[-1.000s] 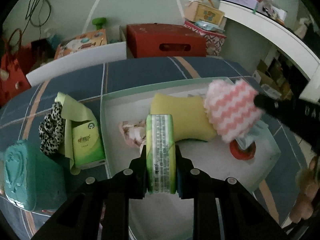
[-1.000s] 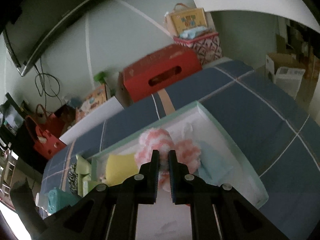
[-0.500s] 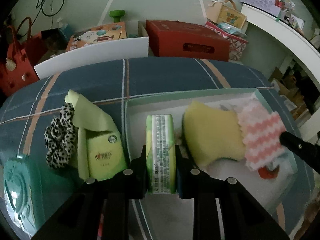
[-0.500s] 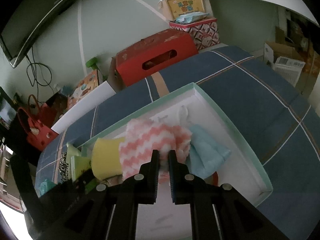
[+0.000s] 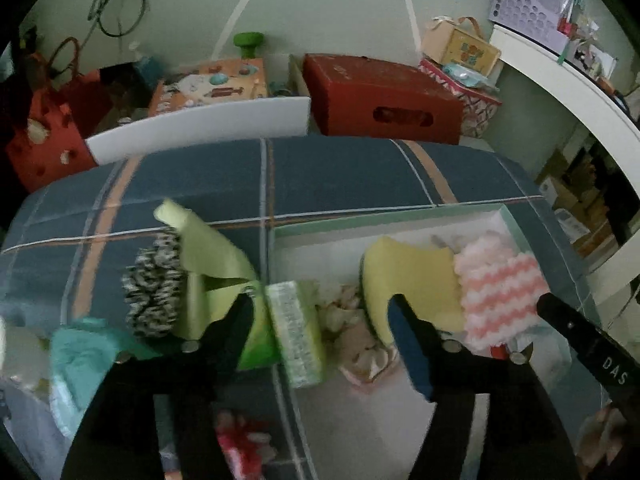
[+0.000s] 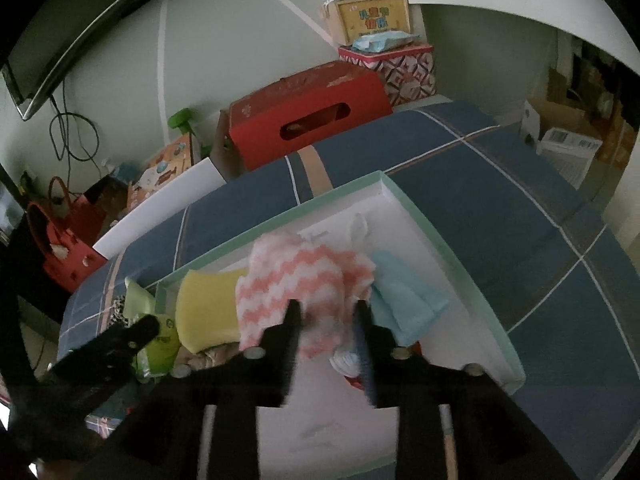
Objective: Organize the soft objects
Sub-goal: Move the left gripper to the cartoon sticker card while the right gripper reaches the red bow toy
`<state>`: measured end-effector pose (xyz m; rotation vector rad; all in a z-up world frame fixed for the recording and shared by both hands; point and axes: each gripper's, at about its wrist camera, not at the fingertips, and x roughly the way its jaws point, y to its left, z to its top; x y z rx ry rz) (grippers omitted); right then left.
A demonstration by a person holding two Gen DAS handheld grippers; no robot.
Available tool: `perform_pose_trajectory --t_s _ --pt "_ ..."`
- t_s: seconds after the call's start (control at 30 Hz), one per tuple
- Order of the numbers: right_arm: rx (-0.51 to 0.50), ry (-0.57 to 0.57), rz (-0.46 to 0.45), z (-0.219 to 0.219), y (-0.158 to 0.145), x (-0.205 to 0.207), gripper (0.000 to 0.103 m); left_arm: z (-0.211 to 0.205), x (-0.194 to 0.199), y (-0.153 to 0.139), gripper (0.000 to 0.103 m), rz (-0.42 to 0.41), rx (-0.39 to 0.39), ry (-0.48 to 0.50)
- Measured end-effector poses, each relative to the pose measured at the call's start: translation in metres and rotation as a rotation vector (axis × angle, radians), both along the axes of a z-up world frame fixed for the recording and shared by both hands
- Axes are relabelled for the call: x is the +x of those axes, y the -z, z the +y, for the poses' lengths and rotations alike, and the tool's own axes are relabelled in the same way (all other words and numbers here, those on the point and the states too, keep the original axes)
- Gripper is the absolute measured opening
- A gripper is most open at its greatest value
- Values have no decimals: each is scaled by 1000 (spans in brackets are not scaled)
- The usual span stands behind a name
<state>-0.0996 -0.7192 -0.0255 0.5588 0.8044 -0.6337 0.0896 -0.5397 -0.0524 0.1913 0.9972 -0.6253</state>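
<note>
Left wrist view alone: green tissue pack [image 5: 298,332] loose between opening jaws, leopard scrunchie [image 5: 154,288] beside.

Green tissue pack [image 5: 298,334] (blurred, apparently tilted) at the tray's left edge; pink-white zigzag cloth [image 6: 304,288] lies inside.

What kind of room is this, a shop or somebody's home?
Most likely a lived-in home room: a plaid-covered bed or couch as the work surface, a red handbag, toy boxes along the wall, and a curved screen mounted above.
</note>
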Motion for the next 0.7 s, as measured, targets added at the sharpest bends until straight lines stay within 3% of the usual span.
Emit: perform_pose_trajectory --t_s 0.07,0.13,0.23,0.43,0.53,0.7 --pt "-12 4 -3 1 -5 -3 56 8 -2 -9 81 -10 8 -21" --pt "-21 6 0 3 -8 -4 58 21 -2 -17 86 -24 11 -49" --pt "-30 1 22 6 -8 -4 69 37 -1 -22 93 -44 36 -95" --pt "-79 -46 84 18 -2 5 82 78 6 -17 95 -43 109 -189" --pt "-109 -75 71 27 -6 7 102 96 13 -16 95 -24 117 -223" --pt "-115 -123 7 43 -11 15 103 118 16 -22 96 -43 144 -270"
